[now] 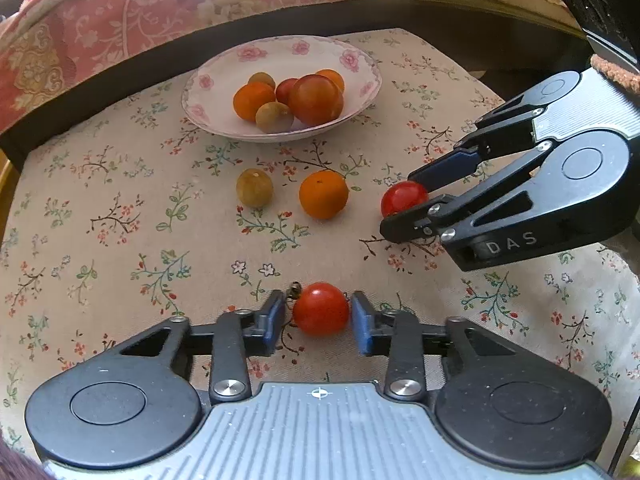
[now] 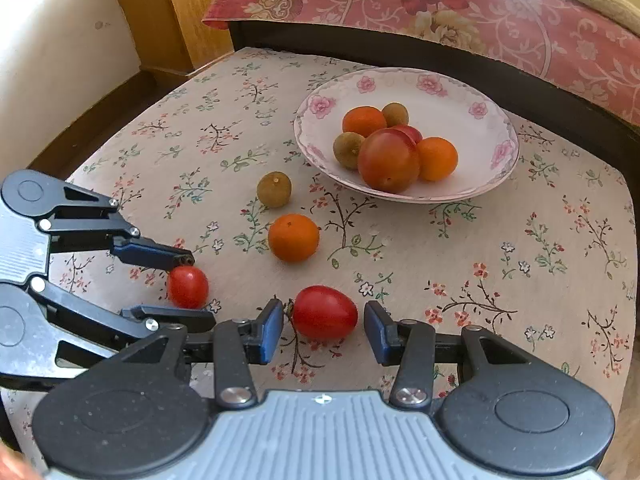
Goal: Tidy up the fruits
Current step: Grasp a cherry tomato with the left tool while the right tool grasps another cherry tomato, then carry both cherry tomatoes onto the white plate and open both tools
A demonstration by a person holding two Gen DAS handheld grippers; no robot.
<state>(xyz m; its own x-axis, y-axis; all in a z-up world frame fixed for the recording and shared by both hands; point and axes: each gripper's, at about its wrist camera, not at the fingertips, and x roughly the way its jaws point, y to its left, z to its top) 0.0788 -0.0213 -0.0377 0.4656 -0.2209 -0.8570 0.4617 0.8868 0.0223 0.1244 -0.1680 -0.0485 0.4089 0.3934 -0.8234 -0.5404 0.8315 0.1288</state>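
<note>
My left gripper [image 1: 318, 312] straddles a round red cherry tomato [image 1: 320, 310] on the floral cloth. One pad touches the tomato and a thin gap shows at the other, so the jaws are open. My right gripper [image 2: 324, 320] brackets an oval red tomato [image 2: 325, 312] with a gap on both sides, also open. Each wrist view shows the other gripper from the side around its tomato. Further back an orange fruit [image 1: 323, 194] and a brownish-green one [image 1: 254, 187] lie loose. Behind them a flowered plate [image 1: 224, 80] holds several fruits.
The cloth-covered seat [image 2: 520, 260] ends in a dark bed frame [image 2: 400, 52] at the back, with red floral bedding [image 2: 480, 4] above it. A wooden post [image 2: 176, 12] and a white wall [image 2: 52, 40] stand at the back left.
</note>
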